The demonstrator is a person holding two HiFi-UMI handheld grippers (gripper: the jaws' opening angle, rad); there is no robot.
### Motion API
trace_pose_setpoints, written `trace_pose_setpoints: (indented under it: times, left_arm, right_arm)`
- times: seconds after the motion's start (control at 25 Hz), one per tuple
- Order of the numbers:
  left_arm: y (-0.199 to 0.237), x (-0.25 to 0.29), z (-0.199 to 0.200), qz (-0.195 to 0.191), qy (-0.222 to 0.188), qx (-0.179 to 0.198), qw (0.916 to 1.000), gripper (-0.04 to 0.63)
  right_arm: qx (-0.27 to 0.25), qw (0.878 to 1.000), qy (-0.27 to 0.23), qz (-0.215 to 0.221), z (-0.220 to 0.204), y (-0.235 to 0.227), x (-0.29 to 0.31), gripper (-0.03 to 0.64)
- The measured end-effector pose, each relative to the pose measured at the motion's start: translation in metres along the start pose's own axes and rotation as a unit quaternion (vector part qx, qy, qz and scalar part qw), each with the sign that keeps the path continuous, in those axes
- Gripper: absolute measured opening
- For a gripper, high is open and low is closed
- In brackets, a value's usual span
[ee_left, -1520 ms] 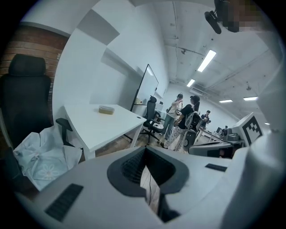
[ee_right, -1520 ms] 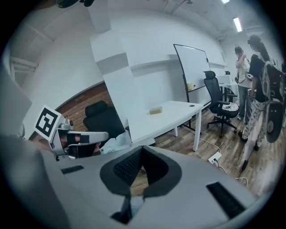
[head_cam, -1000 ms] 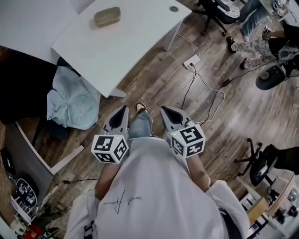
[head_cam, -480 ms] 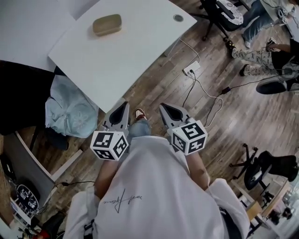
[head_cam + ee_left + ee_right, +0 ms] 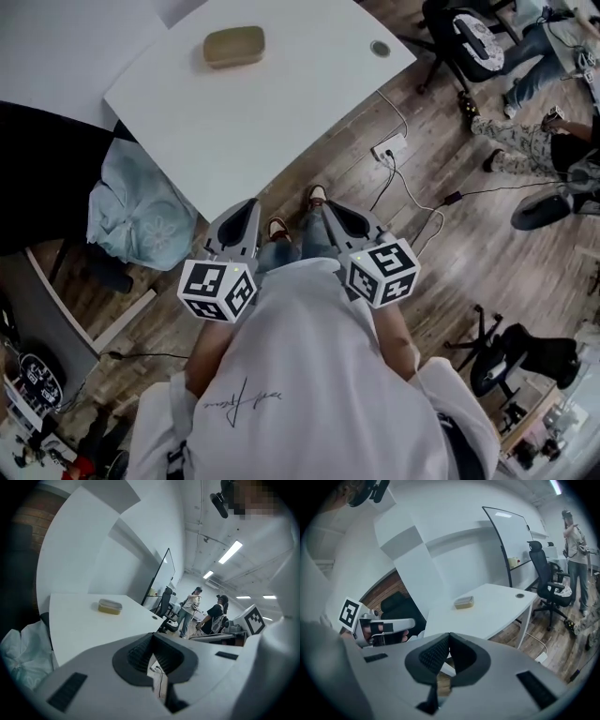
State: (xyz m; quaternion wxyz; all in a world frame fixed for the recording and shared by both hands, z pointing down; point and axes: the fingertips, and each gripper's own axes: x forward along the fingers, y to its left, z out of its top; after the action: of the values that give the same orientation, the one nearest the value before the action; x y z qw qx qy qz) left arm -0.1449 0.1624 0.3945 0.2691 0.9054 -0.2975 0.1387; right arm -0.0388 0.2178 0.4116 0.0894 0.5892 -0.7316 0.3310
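I hold both grippers low in front of my body, above the wooden floor and just short of the white table point(image 5: 281, 122). The left gripper point(image 5: 240, 223) is shut with nothing in it, jaws meeting at the tip point(image 5: 152, 637). My right gripper point(image 5: 334, 217) is likewise shut and empty point(image 5: 449, 637). Both point at the table. A small tan box point(image 5: 234, 45) lies on the table's far part, out of reach of either gripper, and shows again in the gripper views point(image 5: 110, 606) point(image 5: 464, 603).
A light blue cloth point(image 5: 136, 211) lies over a black chair at the table's left. A power strip point(image 5: 392, 147) and cables trail on the floor to the right. Office chairs point(image 5: 469, 33) and standing people point(image 5: 213, 618) are further right; a whiteboard point(image 5: 506, 536) stands behind the table.
I have stepped closer to the table, which now looks larger and nearer in all views. Both grippers stay shut and level, side by side.
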Motion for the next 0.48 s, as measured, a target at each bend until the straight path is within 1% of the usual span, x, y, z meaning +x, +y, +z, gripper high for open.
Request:
trace_pose_setpoints:
  times: [0.16,0.36,0.48]
  left_arm:
    - [0.008,0.009,0.011,0.016,-0.009,-0.01,0.9998,0.005]
    - [0.021,0.03,0.029,0.046,-0.022,-0.016,0.9986,0.005]
    - [0.032,0.042,0.044,0.063,-0.033,-0.019,0.9973,0.005]
  right_arm:
    - [-0.025,0.999,0.006,0.02,0.019,-0.003,0.02,0.009]
    - [-0.052,0.997,0.014,0.061,0.046,-0.013,0.049,0.009]
    - [-0.067,0.993,0.019,0.092,0.063,-0.015,0.071,0.009]
